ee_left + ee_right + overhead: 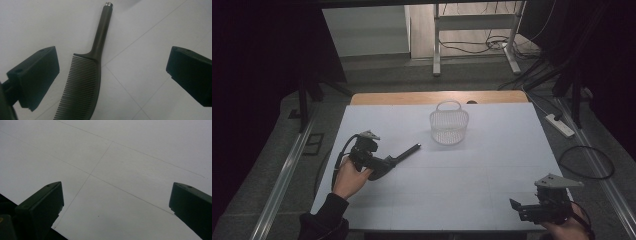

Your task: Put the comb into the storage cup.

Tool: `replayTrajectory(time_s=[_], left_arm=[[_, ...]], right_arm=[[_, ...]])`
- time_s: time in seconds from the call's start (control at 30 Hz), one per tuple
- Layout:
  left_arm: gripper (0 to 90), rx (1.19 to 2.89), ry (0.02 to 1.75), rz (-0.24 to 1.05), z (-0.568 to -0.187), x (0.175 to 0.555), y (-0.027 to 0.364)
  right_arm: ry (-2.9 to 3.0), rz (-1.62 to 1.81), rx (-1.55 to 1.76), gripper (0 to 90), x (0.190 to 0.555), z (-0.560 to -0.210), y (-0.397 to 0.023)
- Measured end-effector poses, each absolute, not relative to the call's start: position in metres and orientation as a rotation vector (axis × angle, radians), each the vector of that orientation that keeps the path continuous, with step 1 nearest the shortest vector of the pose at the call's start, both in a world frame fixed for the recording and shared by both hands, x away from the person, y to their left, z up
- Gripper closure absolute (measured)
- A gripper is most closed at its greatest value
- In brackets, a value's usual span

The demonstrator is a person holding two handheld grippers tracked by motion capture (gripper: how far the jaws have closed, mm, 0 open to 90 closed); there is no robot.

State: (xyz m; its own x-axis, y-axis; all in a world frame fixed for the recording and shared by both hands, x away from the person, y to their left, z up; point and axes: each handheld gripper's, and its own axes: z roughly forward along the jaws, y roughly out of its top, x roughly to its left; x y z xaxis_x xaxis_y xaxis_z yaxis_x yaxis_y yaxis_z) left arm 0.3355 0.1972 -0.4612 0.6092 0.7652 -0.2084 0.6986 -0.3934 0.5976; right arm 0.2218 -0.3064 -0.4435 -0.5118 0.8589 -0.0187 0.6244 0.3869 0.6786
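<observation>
Comb (404, 154): in the high view it lies flat on the white table (472, 175), left of centre, its slim handle pointing toward two o'clock at the white mesh basket (449, 126), which stands upright and well apart near the far edge at twelve o'clock. The left gripper (382, 167), held in the person's left hand (349, 177), sits over the toothed end of the comb at about eight o'clock from the table's centre; the right gripper (524, 210) waits at the near right corner, roughly five o'clock, far from both comb and basket. In the left gripper view the comb (86, 82) runs from the bottom edge up to twelve o'clock, teeth facing nine o'clock; the jaws stand wide, one at each side, the left-hand jaw near the teeth but not touching, the other well clear of the spine. In the right gripper view the jaws are likewise wide apart over the bare table (112, 170), holding nothing. Judged step: approach for the grasp, not yet closed. The next move appears to call for lowering and centring the left gripper across the comb's thin body, then closing squarely so the flat piece does not pivot or slip.
</observation>
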Motion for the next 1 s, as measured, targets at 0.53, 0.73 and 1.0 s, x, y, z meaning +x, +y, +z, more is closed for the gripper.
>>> replayTrajectory(time_s=[0.53,0.73,1.0], left_arm=[[0.0,2.207,1.169,0.163,-0.465,0.355,0.186],[0.0,2.223,1.174,0.169,-0.468,0.361,0.183],[0.0,2.243,1.179,0.172,-0.47,0.374,0.178]], right_arm=[[2.294,0.872,1.282,0.0,0.223,-0.444,-0.306],[2.296,0.867,1.282,0.0,0.223,-0.444,-0.306],[2.297,0.866,1.282,0.0,0.223,-0.444,-0.306]])
